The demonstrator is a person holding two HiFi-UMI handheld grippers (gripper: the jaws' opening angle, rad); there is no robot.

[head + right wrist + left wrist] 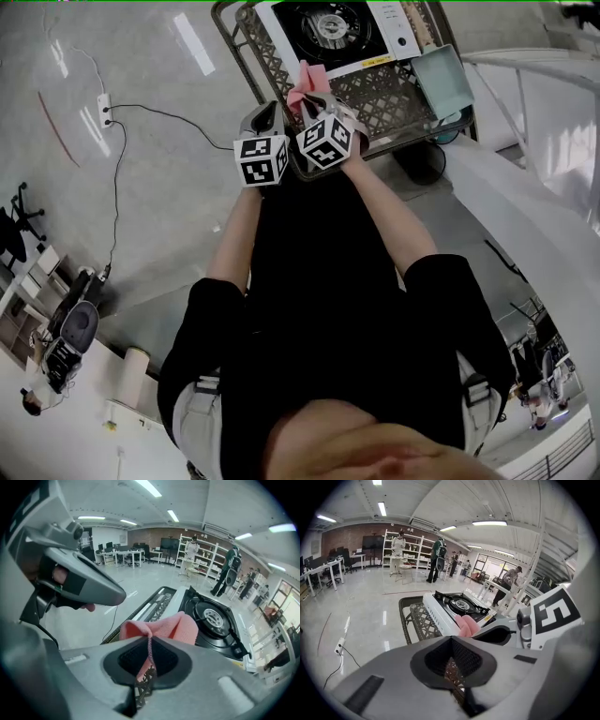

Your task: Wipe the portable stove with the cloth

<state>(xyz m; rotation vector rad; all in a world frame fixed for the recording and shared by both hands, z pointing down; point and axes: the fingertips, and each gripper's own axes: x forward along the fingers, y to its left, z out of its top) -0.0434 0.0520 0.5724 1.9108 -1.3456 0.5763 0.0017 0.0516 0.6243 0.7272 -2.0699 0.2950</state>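
Observation:
The white portable stove (pixel 330 26) with its black burner sits on a brown lattice table (pixel 380 94). My right gripper (pixel 314 101) is shut on a pink cloth (pixel 305 92), held just short of the stove's near edge. In the right gripper view the cloth (pixel 161 626) bunches up out of the closed jaws of that gripper (pixel 149 660), with the stove (pixel 213 617) right behind it. My left gripper (pixel 265 116) hangs beside it on the left, over the table's near rim. Its jaws (pixel 452 660) are shut on nothing; stove (pixel 459 605) and cloth (pixel 466 625) lie ahead of it.
A teal tray (pixel 445 80) rests on the table's right end. A white railing (pixel 530 70) runs along the right. A power strip (pixel 104 108) with its cable lies on the grey floor to the left. Several people and shelves (pixel 405 550) stand far off.

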